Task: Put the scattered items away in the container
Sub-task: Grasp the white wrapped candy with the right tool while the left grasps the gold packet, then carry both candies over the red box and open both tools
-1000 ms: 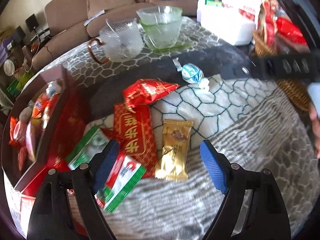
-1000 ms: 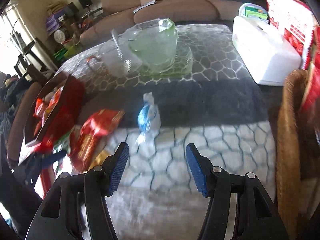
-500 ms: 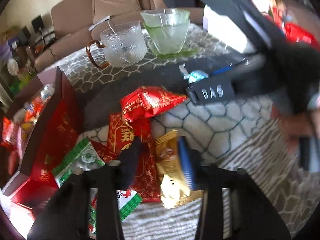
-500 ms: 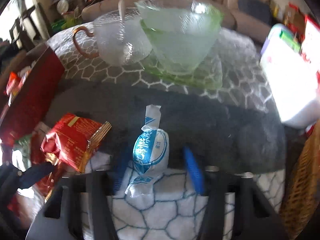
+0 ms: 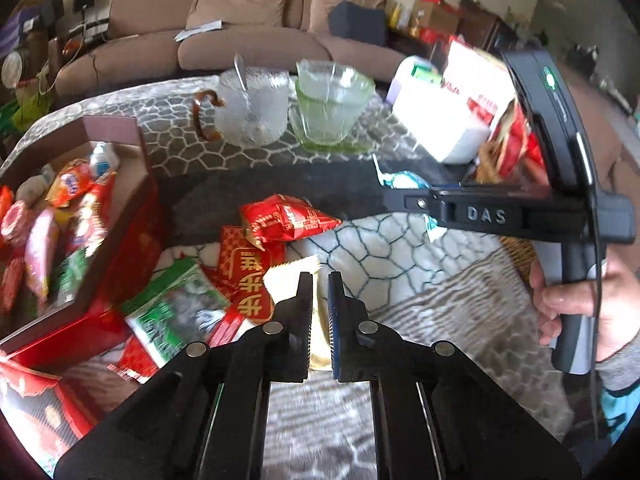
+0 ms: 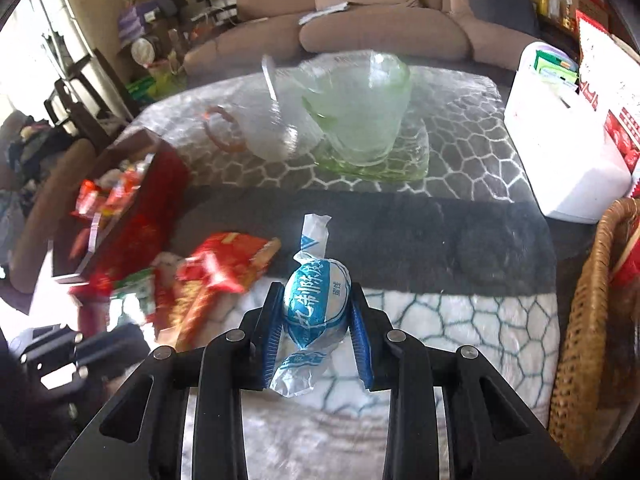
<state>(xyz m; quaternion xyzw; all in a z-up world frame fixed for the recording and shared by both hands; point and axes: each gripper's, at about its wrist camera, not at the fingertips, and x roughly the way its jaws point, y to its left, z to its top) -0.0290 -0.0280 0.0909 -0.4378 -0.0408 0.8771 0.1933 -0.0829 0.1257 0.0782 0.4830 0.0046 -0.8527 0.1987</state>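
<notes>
My left gripper point(image 5: 319, 312) is shut on the gold snack packet point(image 5: 290, 274), whose pale top edge sticks out beyond the fingers. Beside it lie a red packet with gold characters point(image 5: 250, 270), a puffed red packet point(image 5: 286, 220) and a green-and-white packet point(image 5: 178, 308). The dark red box point(image 5: 120, 216) at the left holds several snacks. My right gripper point(image 6: 316, 320) is shut on the blue-and-white wrapped candy point(image 6: 316, 300). The right gripper's body point(image 5: 500, 214) shows in the left wrist view, over the candy point(image 5: 402, 180).
A frosted glass mug with a spoon point(image 5: 252, 112) and a green glass bowl on a saucer point(image 5: 332, 106) stand at the back. A white tissue box point(image 6: 560, 152) and a wicker basket point(image 6: 592, 312) are at the right. A sofa lies beyond the table.
Both grippers moved forward and closed: the left one on the gold packet, the right one on the blue-and-white candy. Both were open one second ago.
</notes>
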